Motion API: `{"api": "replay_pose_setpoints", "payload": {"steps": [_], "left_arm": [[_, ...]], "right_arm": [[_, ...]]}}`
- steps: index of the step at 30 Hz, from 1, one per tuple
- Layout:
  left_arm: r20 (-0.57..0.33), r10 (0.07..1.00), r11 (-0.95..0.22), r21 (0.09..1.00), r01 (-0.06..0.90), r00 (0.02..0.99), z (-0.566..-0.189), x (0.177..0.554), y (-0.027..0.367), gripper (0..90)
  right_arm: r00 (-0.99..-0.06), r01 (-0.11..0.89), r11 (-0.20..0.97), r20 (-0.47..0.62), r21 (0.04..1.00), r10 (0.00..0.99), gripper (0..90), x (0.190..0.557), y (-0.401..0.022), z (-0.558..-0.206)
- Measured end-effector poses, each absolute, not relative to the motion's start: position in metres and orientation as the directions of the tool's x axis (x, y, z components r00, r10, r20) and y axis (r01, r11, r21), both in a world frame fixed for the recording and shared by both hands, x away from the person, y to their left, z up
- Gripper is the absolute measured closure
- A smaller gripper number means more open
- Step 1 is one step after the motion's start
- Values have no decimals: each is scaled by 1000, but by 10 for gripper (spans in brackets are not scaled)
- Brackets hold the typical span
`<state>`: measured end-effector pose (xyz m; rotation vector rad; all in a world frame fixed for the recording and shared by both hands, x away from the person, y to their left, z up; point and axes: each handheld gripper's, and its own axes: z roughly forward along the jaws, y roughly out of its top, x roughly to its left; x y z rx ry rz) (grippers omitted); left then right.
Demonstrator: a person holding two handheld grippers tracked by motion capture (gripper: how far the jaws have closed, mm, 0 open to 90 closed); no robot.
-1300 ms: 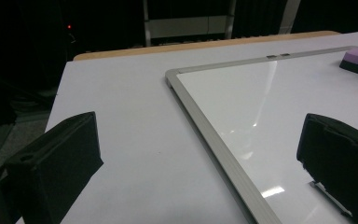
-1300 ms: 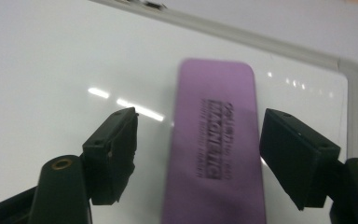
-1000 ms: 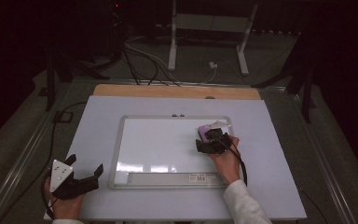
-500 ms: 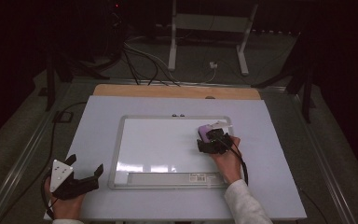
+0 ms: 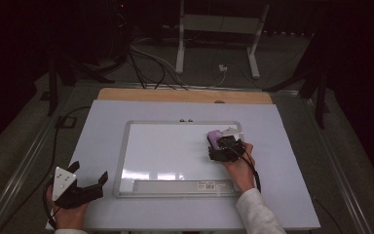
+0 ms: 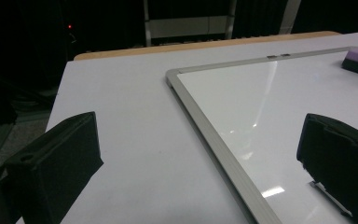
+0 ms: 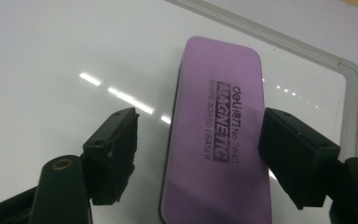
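Note:
A purple magnetic whiteboard eraser (image 7: 219, 135) lies flat near the upper right corner of the whiteboard (image 5: 126, 161). My right gripper (image 7: 198, 149) straddles it from the near side. Its jaws have just been opening: the left pad (image 7: 114, 149) stands clear of the eraser and the right pad (image 7: 298, 154) sits at its edge. From above, the right gripper (image 5: 220, 145) is right behind the eraser (image 5: 215, 135). My left gripper (image 5: 88, 171) rests open at the table's front left, nothing between its jaws, level with the board's left frame (image 6: 214, 135).
The whiteboard lies on a pale sheet (image 5: 102, 126) over the table, with a wooden strip (image 5: 175, 95) at the far edge. A grey tray (image 5: 175, 185) runs along the board's near side. Cables and a stand (image 5: 185, 44) are on the floor beyond.

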<state>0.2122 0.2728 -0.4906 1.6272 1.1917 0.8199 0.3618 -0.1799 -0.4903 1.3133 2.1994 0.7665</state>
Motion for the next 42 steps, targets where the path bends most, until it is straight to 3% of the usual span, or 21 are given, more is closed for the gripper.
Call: {"api": "replay_pose_setpoints", "payload": {"steps": [3,6,16,42], "left_arm": [[-8,951,-100,938,332,308,-490,212,273,4],[-7,952,-101,937,334,306,-491,213,273,4],[-7,952,-101,937,334,306,-491,212,273,4],[-9,953,-98,938,334,304,-491,213,273,4]], "right_arm": [[-411,655,368,-98,660,906,263,366,-186,-492],[-400,684,338,-55,647,915,312,368,-192,-495],[-350,685,312,-78,658,933,617,365,-197,-494],[-135,716,91,10,692,991,632,383,-229,-497]]}}
